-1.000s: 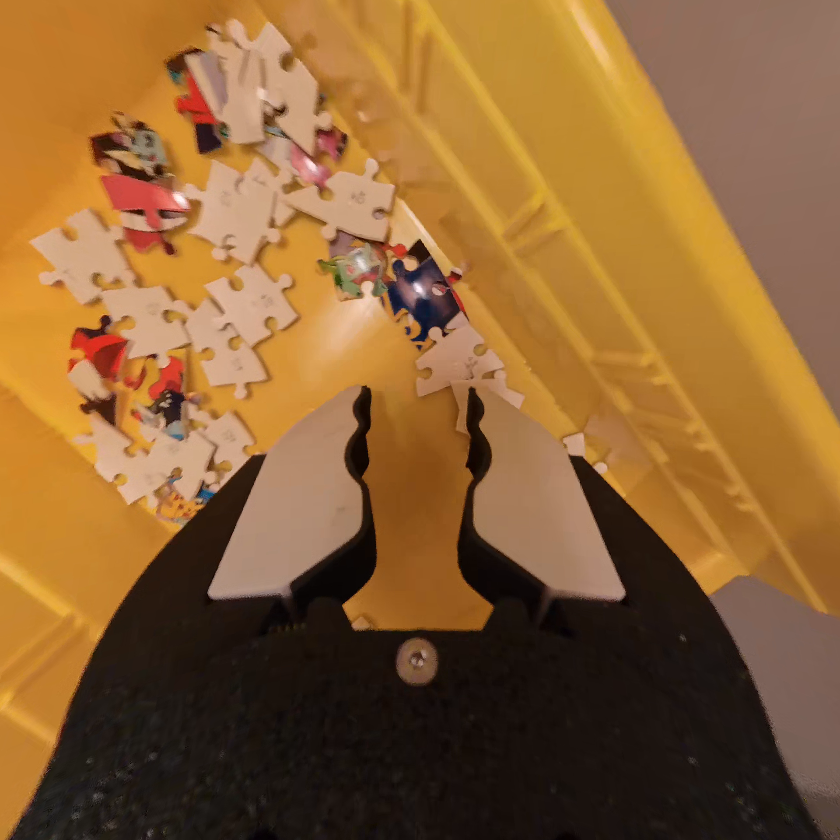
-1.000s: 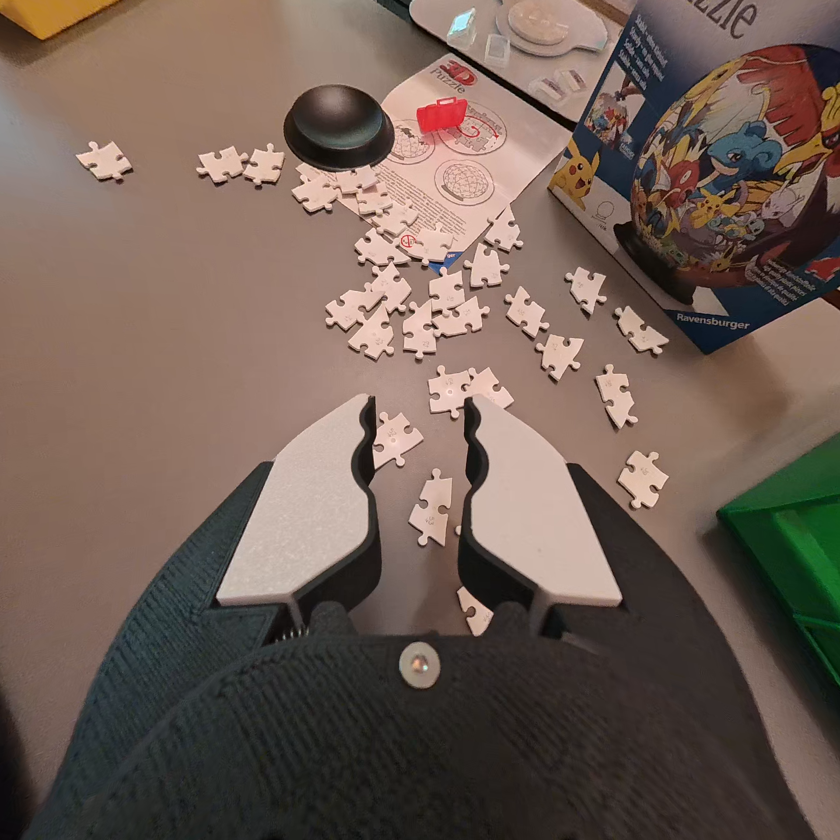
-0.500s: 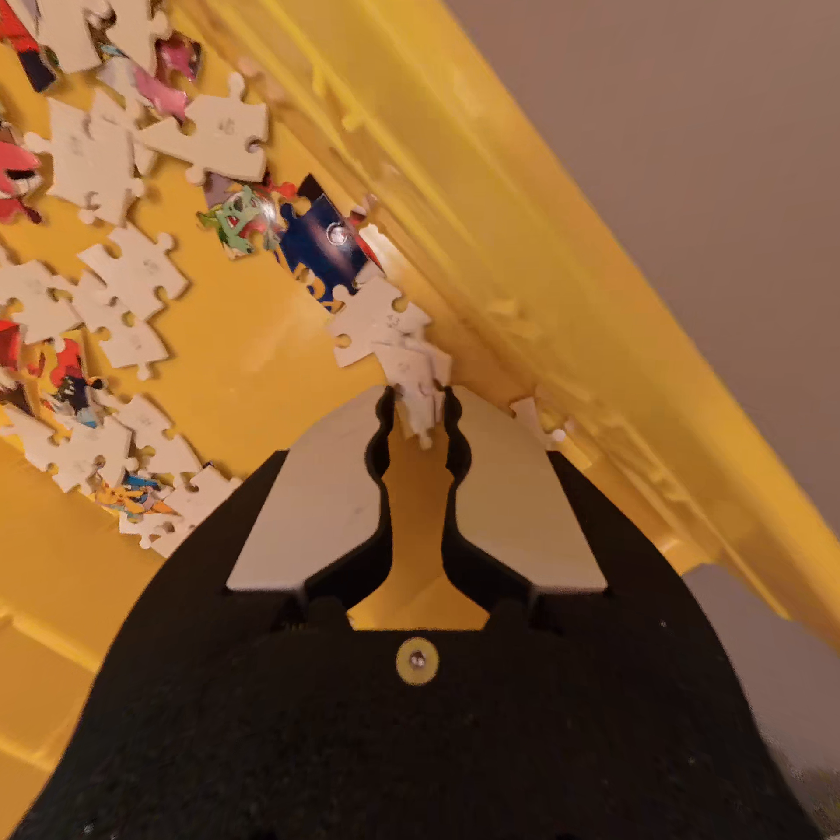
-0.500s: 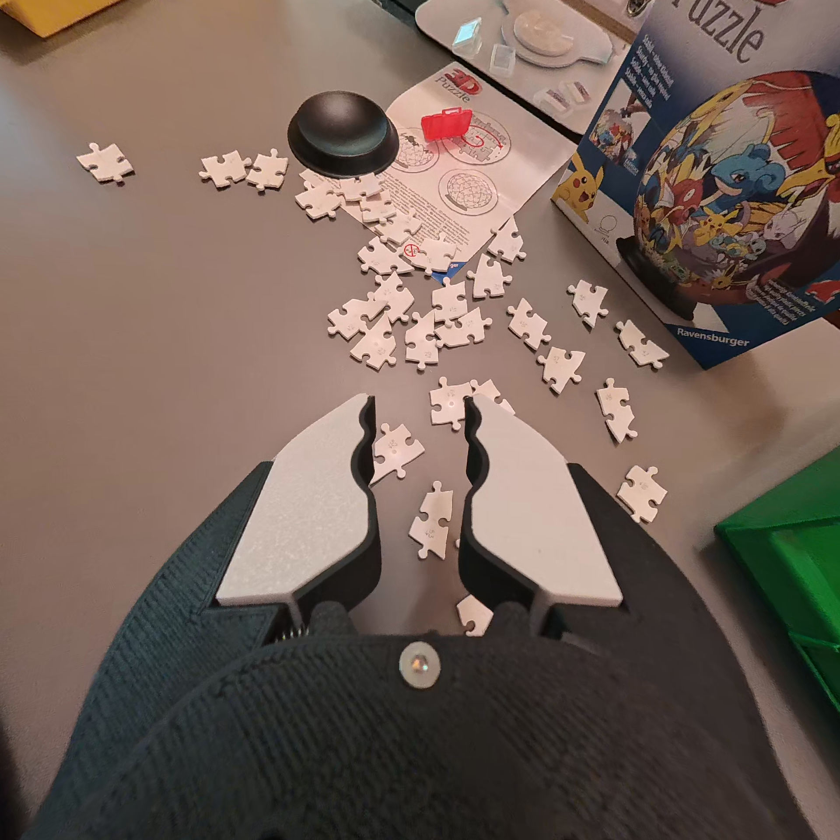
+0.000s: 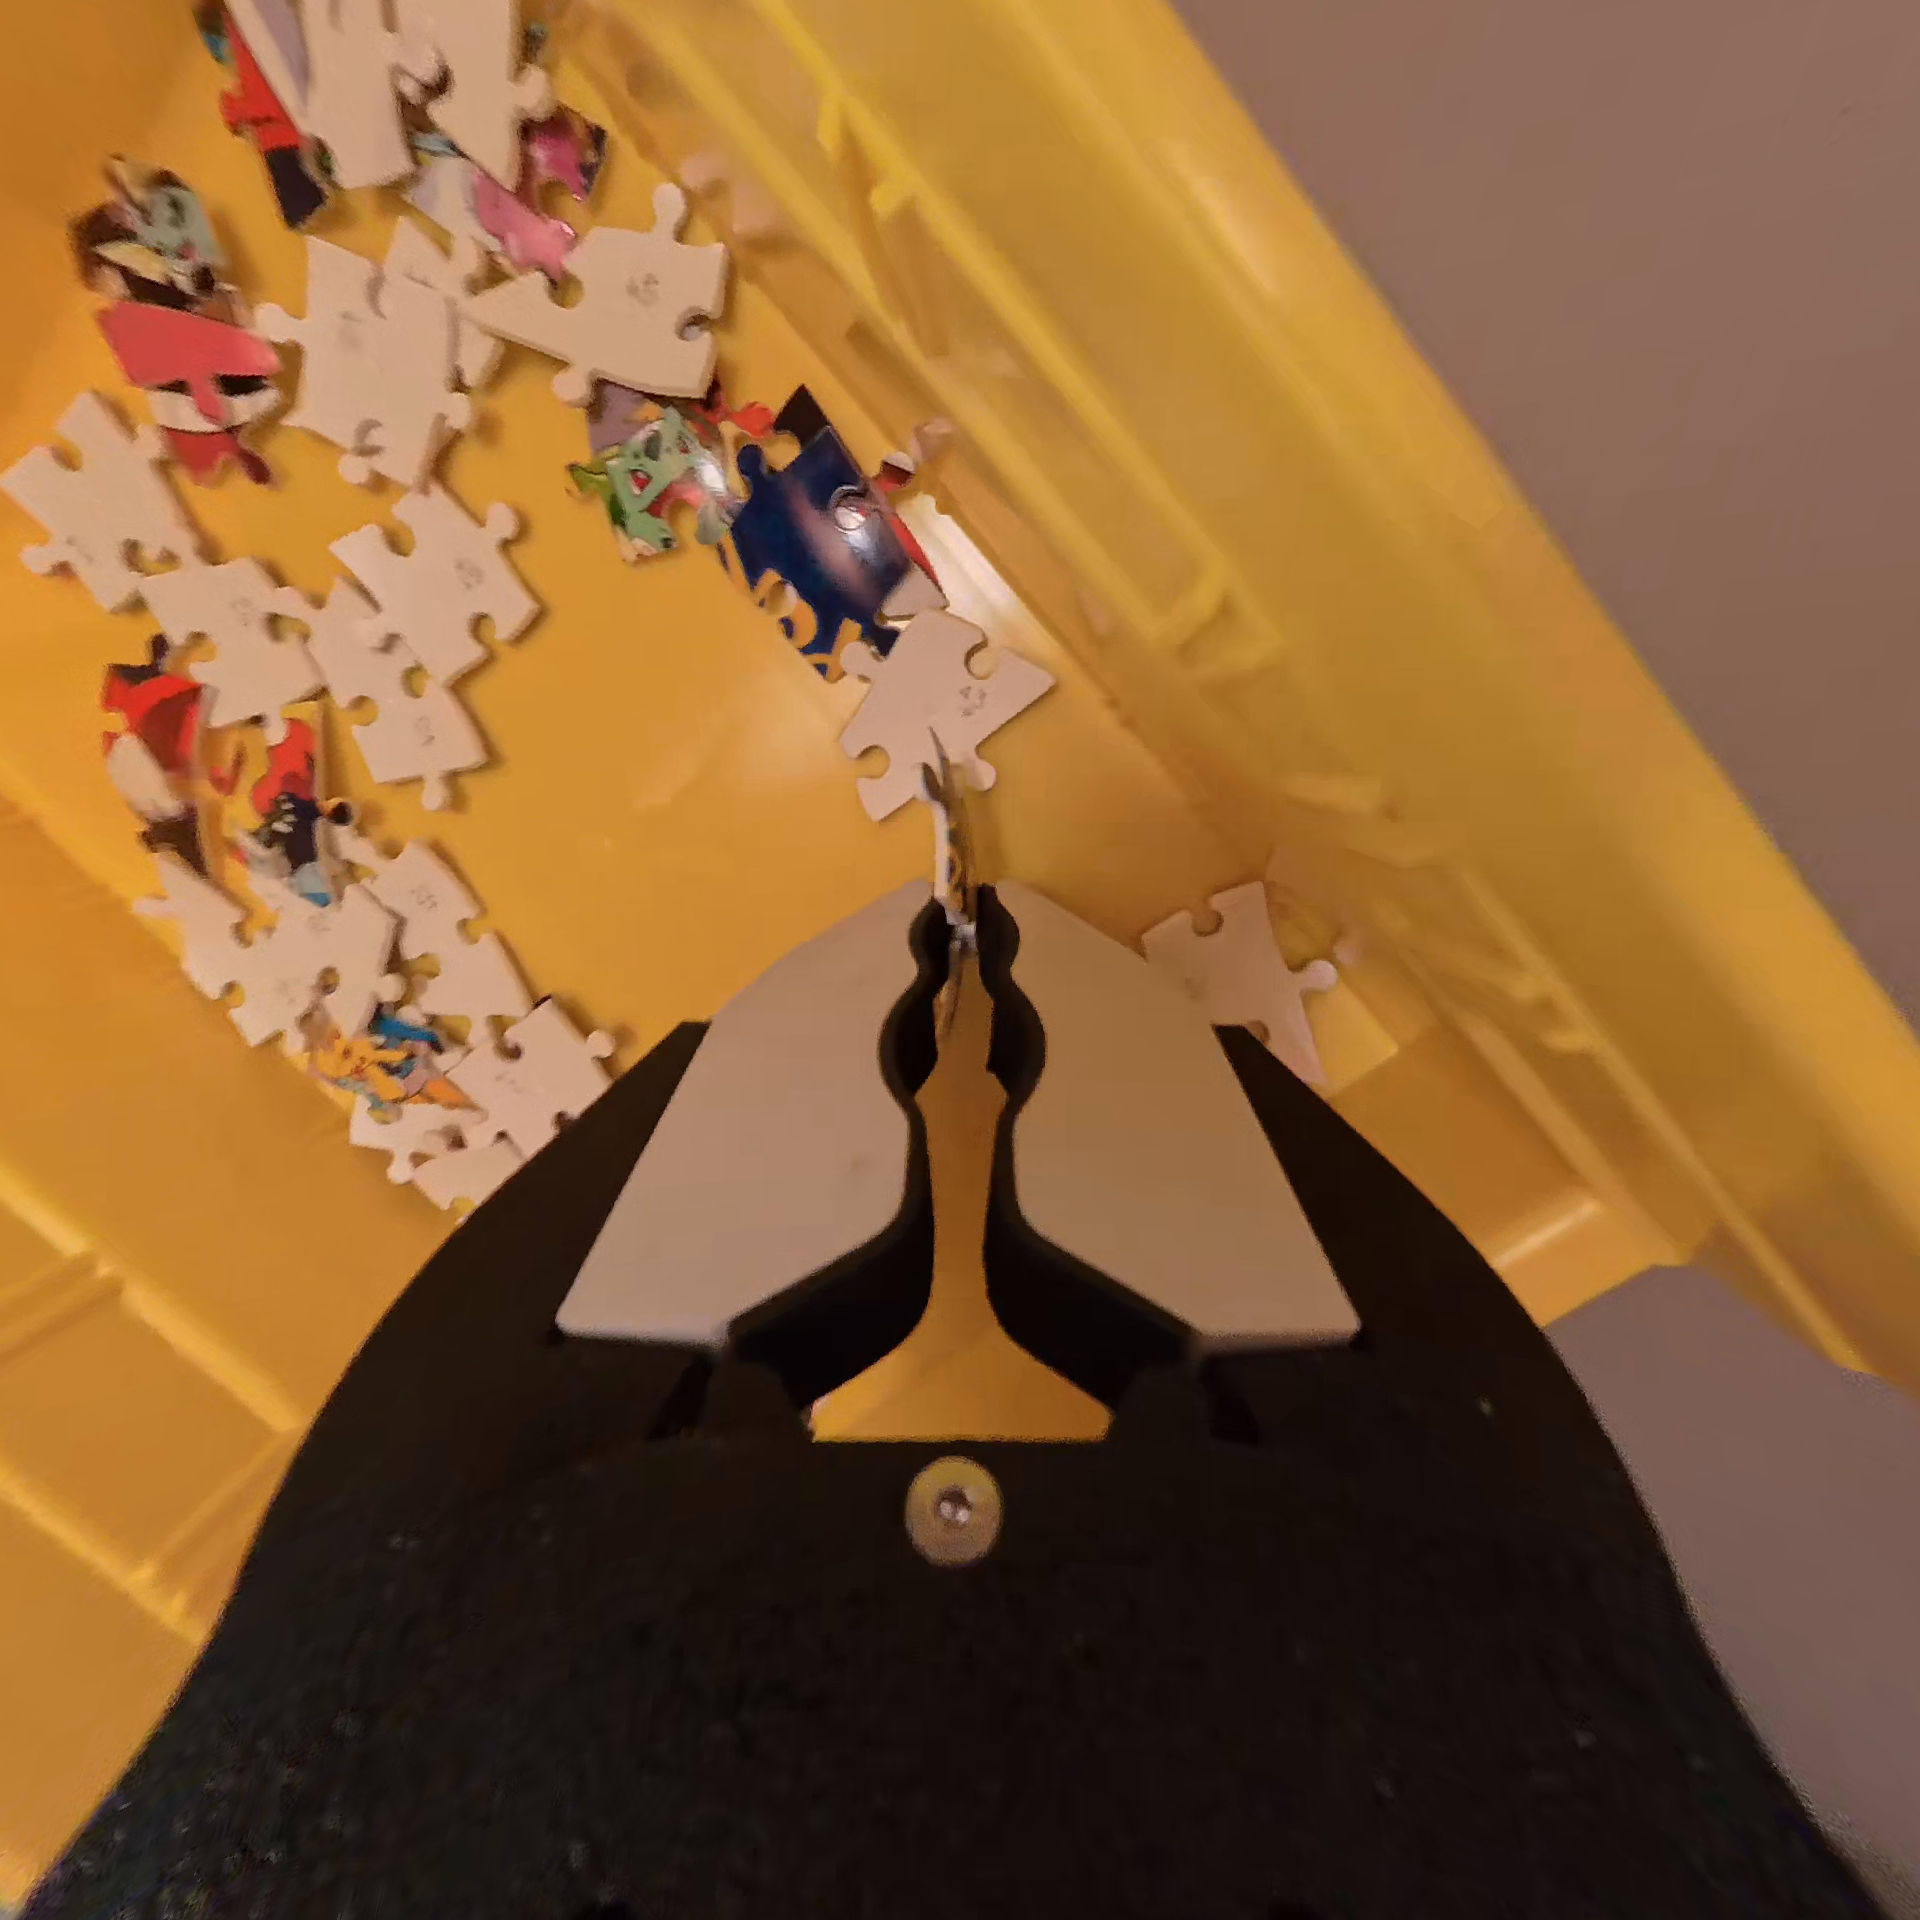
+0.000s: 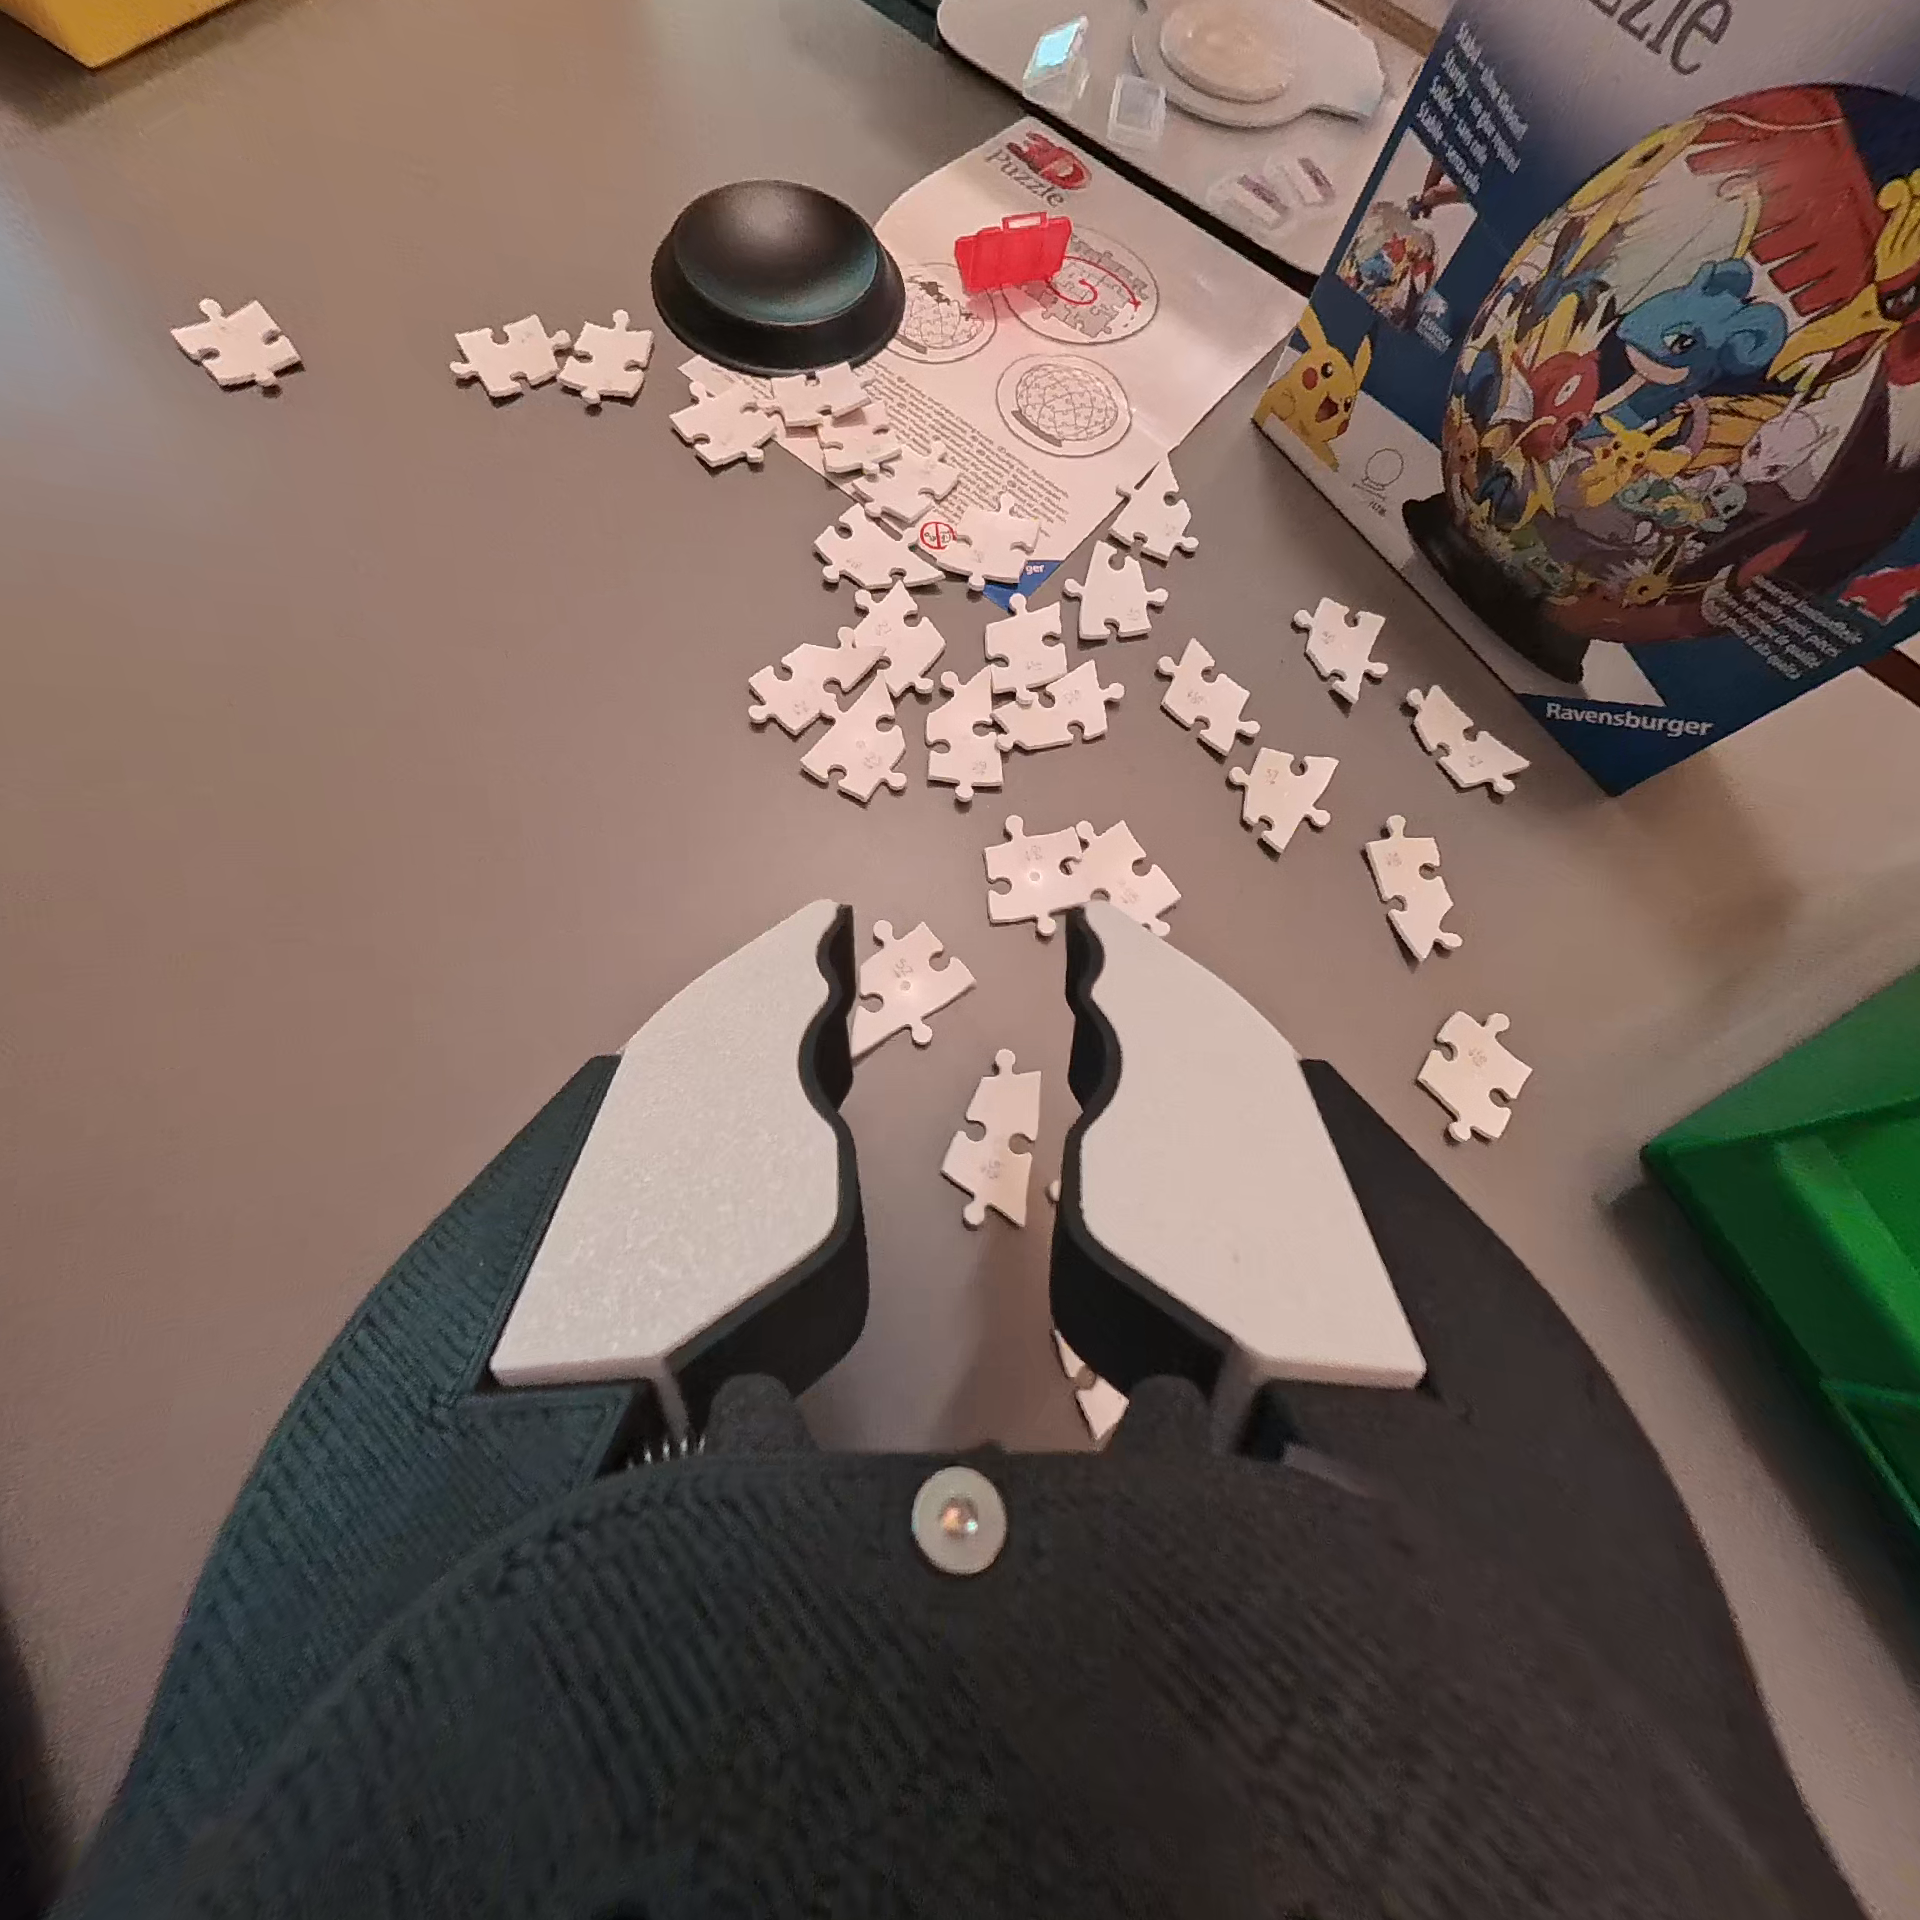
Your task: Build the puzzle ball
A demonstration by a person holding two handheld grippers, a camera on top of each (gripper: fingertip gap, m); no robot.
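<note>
In the left wrist view, my left gripper is inside a yellow bin, shut on a puzzle piece held edge-on between the fingertips. Several loose puzzle pieces lie on the bin floor, some white side up, some picture side up. One white piece lies just beyond the held one. In the right wrist view, my right gripper is open and empty, low over a grey table. Two white pieces lie on the table between its fingers.
Several white pieces are scattered on the table ahead. A black round stand and a small red clip sit on an instruction sheet. The puzzle box stands at the right. A green bin is at the right edge.
My left gripper has closed on a piece near the bin's wall and now holds it edge-on. The right gripper has barely moved and stays open.
</note>
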